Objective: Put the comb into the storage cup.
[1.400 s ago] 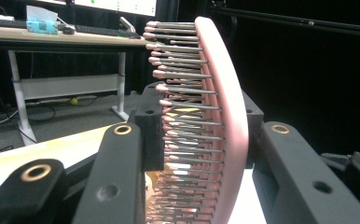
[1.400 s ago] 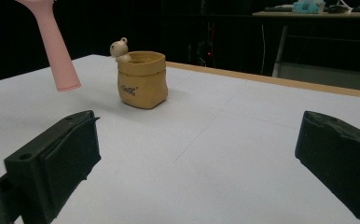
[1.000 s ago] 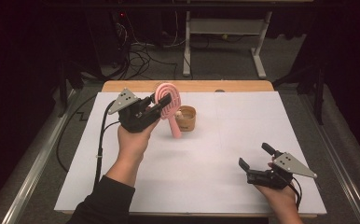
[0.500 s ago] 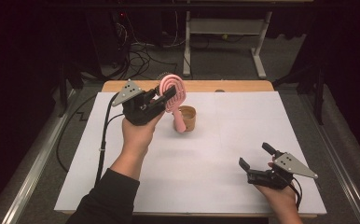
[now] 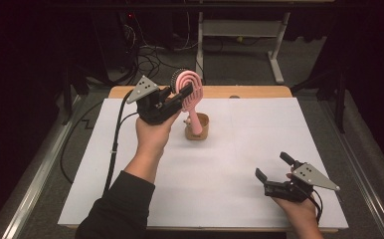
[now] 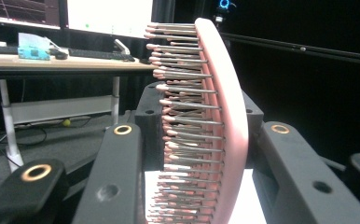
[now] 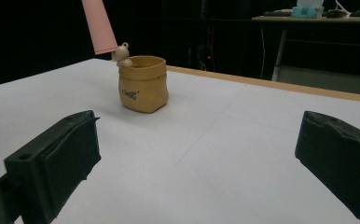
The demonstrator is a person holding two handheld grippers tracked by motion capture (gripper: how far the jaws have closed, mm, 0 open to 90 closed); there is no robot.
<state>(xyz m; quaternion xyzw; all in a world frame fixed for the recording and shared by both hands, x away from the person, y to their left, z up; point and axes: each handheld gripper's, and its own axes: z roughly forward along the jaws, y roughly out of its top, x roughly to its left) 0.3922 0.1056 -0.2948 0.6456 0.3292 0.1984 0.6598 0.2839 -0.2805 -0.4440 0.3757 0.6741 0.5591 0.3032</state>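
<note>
While your left gripper clamps the head of the pink hairbrush, the thing that decides the next move is how the brush's long axis hangs from those jaws. In the high view the handle runs down and a little toward you from the gripper, nearly upright with a slight lean, and its free end hangs at the mouth of the small tan pot, which stands almost straight below your jaws. In the right gripper view that end sits a shade above the rim and toward the pot's far-left edge, beside the little bear figure on the rim, so I judge it over the lip and not over the middle of the opening. In the left gripper view the jaws press on both sides of the brush head, bristles to one side and the pink back to the other. Your right gripper rests low on the white table, jaws spread wide with nothing between them, well apart from the pot; the left hand is plainly the nearer one.
</note>
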